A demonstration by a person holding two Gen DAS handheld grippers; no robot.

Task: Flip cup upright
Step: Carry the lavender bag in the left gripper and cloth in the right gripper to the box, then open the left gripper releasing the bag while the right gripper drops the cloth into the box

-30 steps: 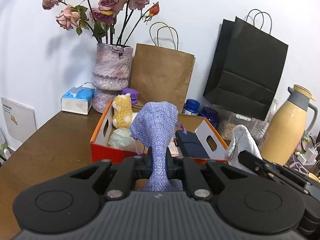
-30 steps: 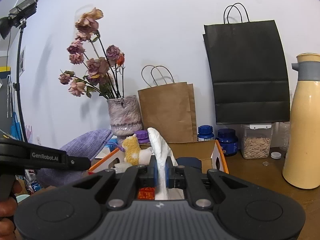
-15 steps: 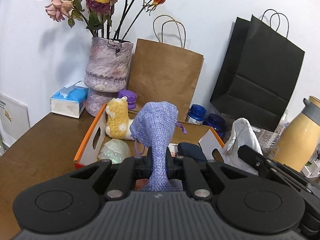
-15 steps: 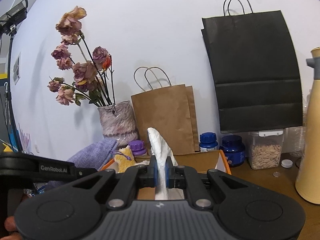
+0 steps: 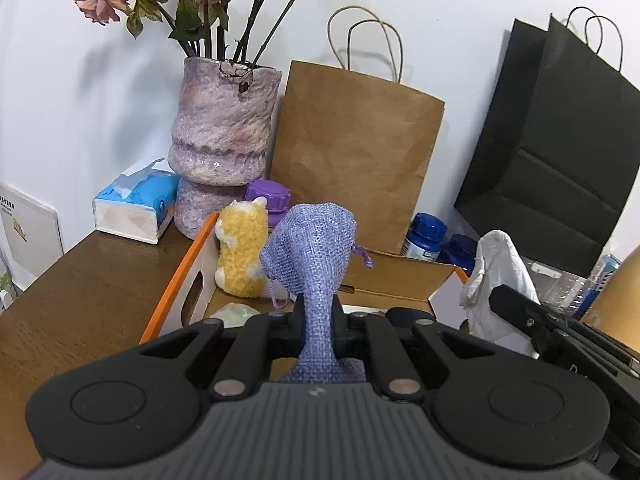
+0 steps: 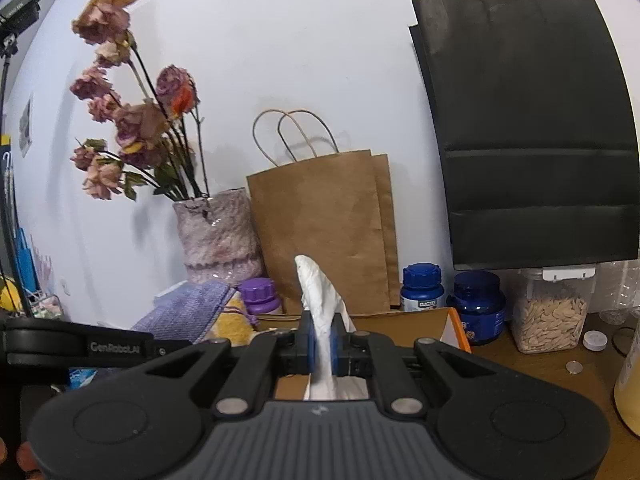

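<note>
- White wall backs a brown wooden table [image 5: 76, 304] crowded with household things.
- Against the wall stand a mottled purple vase [image 5: 224, 136] of dried roses, a brown paper bag [image 5: 356, 152] and a black paper bag [image 5: 560, 152].
- Left of the vase lies a blue tissue pack [image 5: 136, 200]; a purple bottle cap [image 5: 268, 196] shows at the vase's foot.
- An open cardboard box [image 5: 184, 276] with orange edges sits below the left gripper, with a yellow plush toy [image 5: 242, 256] standing in its far corner.
- Behind the box are two blue-lidded jars [image 6: 422, 286]; to their right, a clear container of seeds [image 6: 552, 312].
- Left gripper [image 5: 318, 320] has its jaws closed tight on a purple woven pouch [image 5: 316, 248], which rises above the fingers and flares out at the top.
- Right gripper [image 6: 324, 346] has its blue-padded jaws pinched on a white crumpled cloth [image 6: 318, 292] that sticks up to a point.
- From the left wrist view, the white cloth and the other tool's black body sit just to the right; from the right wrist view, the pouch shows at lower left.
- No cup can be made out in either view, so I cannot tell where it is.
</note>
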